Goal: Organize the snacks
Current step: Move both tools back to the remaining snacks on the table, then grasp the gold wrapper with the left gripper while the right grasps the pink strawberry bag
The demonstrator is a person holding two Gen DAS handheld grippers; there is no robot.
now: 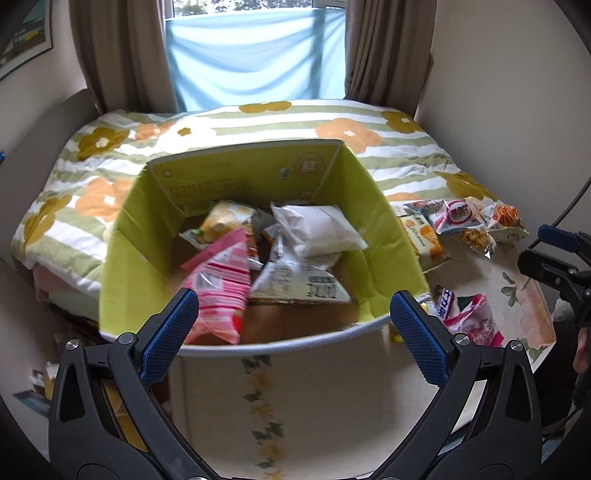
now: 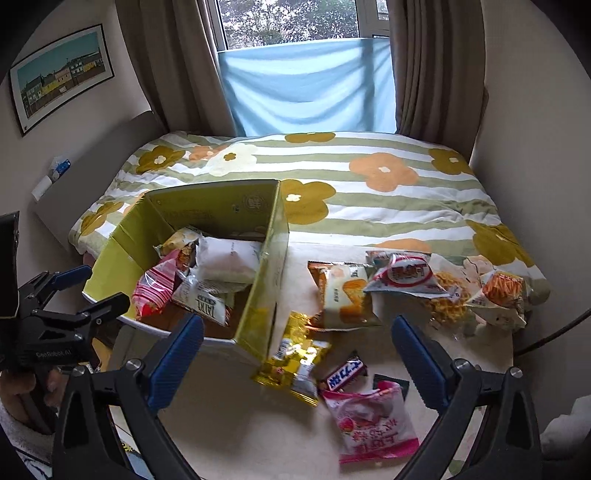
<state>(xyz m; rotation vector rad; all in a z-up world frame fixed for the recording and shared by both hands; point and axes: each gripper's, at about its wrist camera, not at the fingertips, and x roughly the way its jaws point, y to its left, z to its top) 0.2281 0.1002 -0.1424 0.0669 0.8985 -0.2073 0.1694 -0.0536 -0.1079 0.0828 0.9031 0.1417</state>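
1. A home bedroom is showing here: a bed (image 2: pixel 369 192) is lying under a floral striped quilt (image 2: pixel 388 221).
2. Brown curtains (image 2: pixel 436 66) are hanging beside a window (image 2: pixel 291 22).
3. A framed picture (image 2: pixel 61 75) is hanging on the wall.

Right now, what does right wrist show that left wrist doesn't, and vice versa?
Only right wrist: the gold snack packet leaning at the box's near corner, seen whole, the framed picture on the wall, trees through the window, and the left gripper from the side.

Only left wrist: the box's near right wall, and the right gripper at the frame's edge.

Both: the green cardboard box with snacks inside, the white bag in it, loose snacks on the table, the flowered bedspread, and open empty jaws in the foreground.
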